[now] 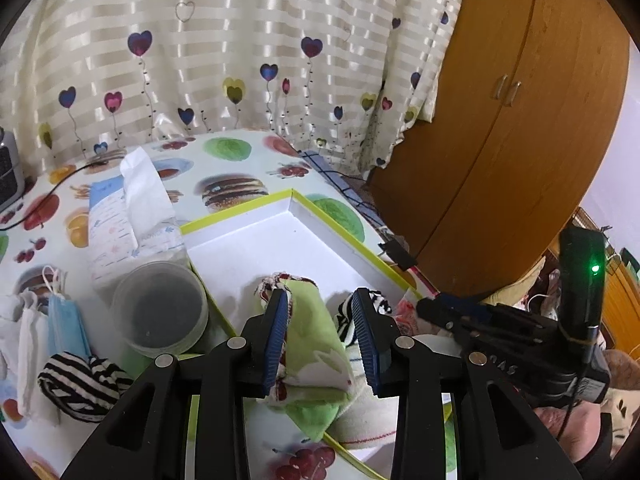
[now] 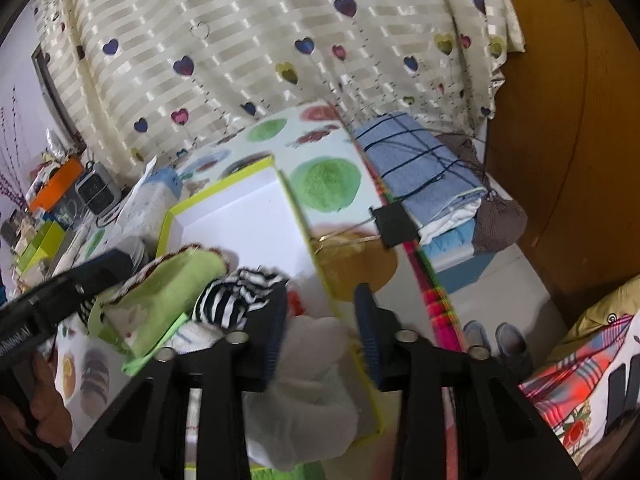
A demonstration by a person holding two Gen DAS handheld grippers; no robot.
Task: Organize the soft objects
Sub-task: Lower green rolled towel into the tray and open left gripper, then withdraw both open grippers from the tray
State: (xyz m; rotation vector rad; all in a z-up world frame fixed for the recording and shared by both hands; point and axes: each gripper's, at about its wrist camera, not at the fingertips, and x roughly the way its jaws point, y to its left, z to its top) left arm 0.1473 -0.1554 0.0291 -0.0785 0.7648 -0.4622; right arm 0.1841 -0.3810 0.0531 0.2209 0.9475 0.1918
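Packing rolled soft items into the white box point(image 1: 256, 240), lower centre of both views.
Left gripper point(image 1: 325, 336) straddles the green cloth point(image 1: 310, 332), jaws part-open; right gripper point(image 2: 322, 336), also part-open, hovers over a white cloth point(image 2: 316, 364) beside the striped roll point(image 2: 236, 296). Next: settle each inside.

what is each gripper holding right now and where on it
The left gripper straddles the green cloth roll, pads apart from it. The right gripper hangs open over a white cloth. Nothing is held.
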